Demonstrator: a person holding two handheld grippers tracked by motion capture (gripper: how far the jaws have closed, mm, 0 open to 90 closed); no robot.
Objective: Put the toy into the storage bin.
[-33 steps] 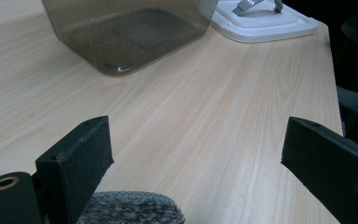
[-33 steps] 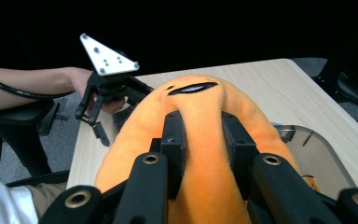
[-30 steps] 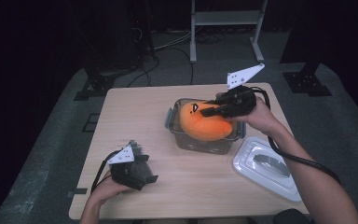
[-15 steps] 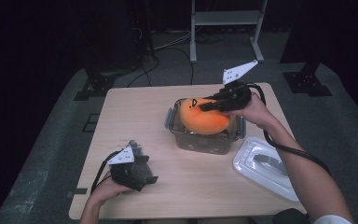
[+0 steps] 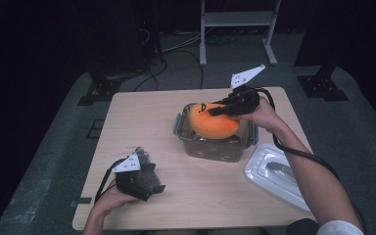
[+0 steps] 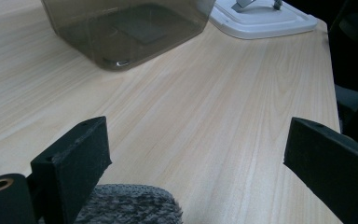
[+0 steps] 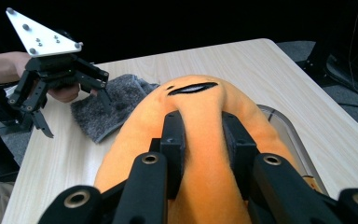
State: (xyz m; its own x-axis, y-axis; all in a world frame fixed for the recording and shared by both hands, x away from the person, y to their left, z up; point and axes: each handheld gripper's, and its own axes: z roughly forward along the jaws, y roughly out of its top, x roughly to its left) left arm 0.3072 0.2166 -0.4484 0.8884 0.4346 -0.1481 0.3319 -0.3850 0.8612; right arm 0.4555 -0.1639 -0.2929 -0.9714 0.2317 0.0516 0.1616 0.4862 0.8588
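The orange plush (image 5: 214, 125), pinched by the right tongs (image 5: 214, 110), should be eased centred into the clear container (image 5: 210, 147) w/o snagging (left tongs (image 5: 149, 182) idle, agape).

Right gripper (image 5: 218, 110) — clamped on the orange plush (image 5: 214, 126) — sits lower, the toy sunk further into the clear container (image 5: 210, 147).

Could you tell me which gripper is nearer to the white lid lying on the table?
The right. The right gripper is over the clear container beside the white lid, pinching the orange plush toy. The left gripper rests across the table by the grey cloth.
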